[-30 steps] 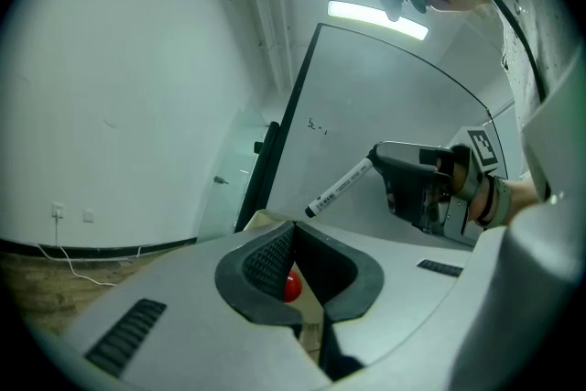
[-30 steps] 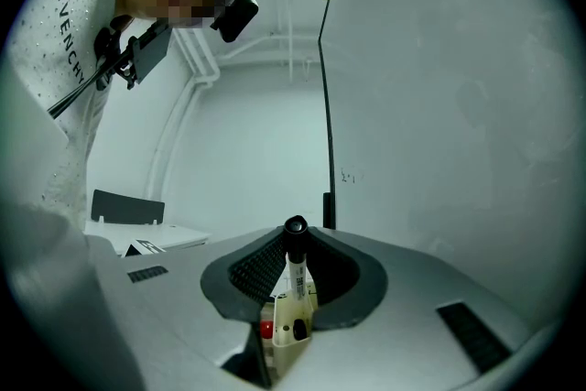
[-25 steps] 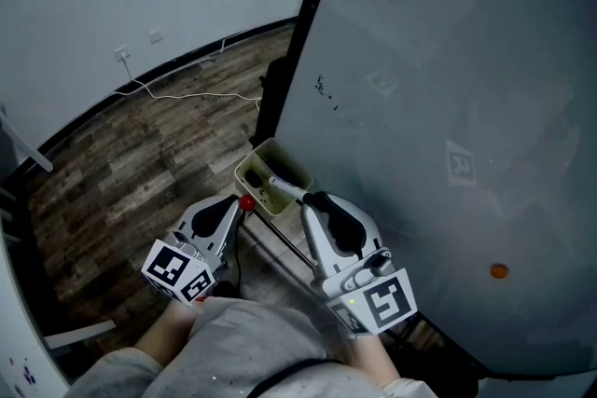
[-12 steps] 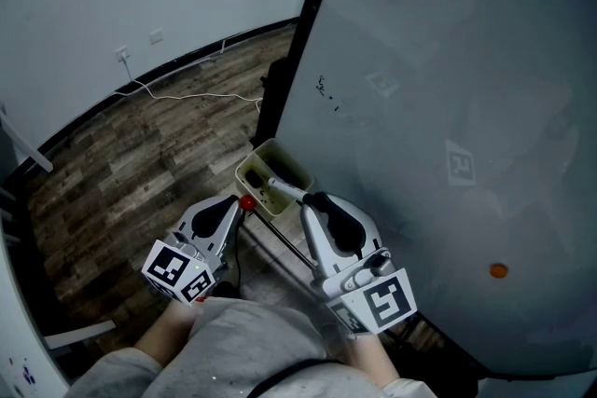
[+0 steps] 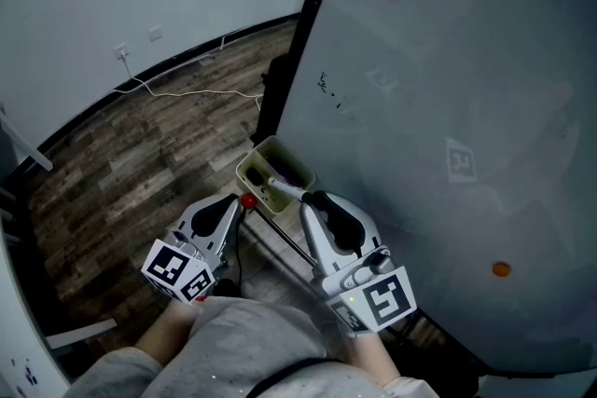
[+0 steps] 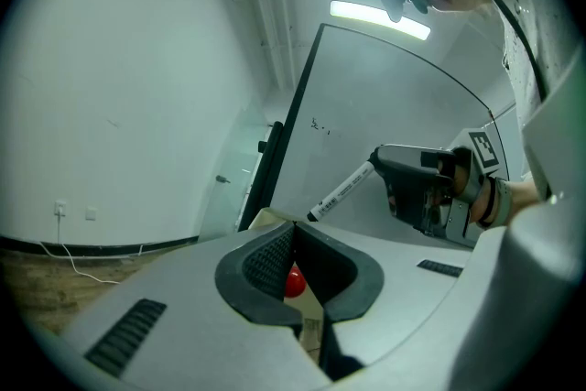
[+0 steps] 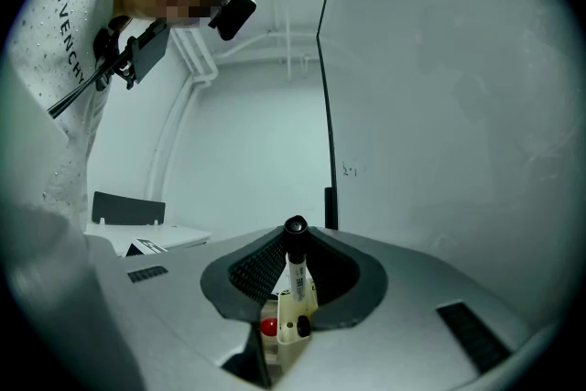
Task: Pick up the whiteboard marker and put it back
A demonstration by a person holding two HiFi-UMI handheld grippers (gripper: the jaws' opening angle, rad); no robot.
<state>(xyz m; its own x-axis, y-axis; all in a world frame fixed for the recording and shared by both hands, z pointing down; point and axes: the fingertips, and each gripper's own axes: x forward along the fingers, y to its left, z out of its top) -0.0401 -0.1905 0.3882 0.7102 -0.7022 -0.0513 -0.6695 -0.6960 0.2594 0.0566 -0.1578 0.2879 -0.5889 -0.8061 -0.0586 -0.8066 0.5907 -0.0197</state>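
1. looking down in the head view, your right gripper (image 5: 314, 200) is clamped on the whiteboard marker (image 5: 283, 188). its free end pokes out over the beige holder (image 5: 248, 169) at the foot of the whiteboard (image 5: 448, 107). your left gripper (image 5: 238, 203) sits just beside it, next to a red knob (image 5: 247, 200).
2. left gripper view: your left jaws are drawn together at the tips, with nothing pinched. the red knob shows only through the hollow behind them. across the way, the whiteboard marker slants down out of the right gripper toward the beige holder.
3. right gripper view: the pads squeeze the whiteboard marker near its black end, and the body runs down to the beige holder. whether the far end is inside it, i can't tell.
4. to finish cleanly, i'd line the tip over the holder's mouth and lower until it seats. only then ease the right jaws apart, and leave the left gripper clear of the rim.
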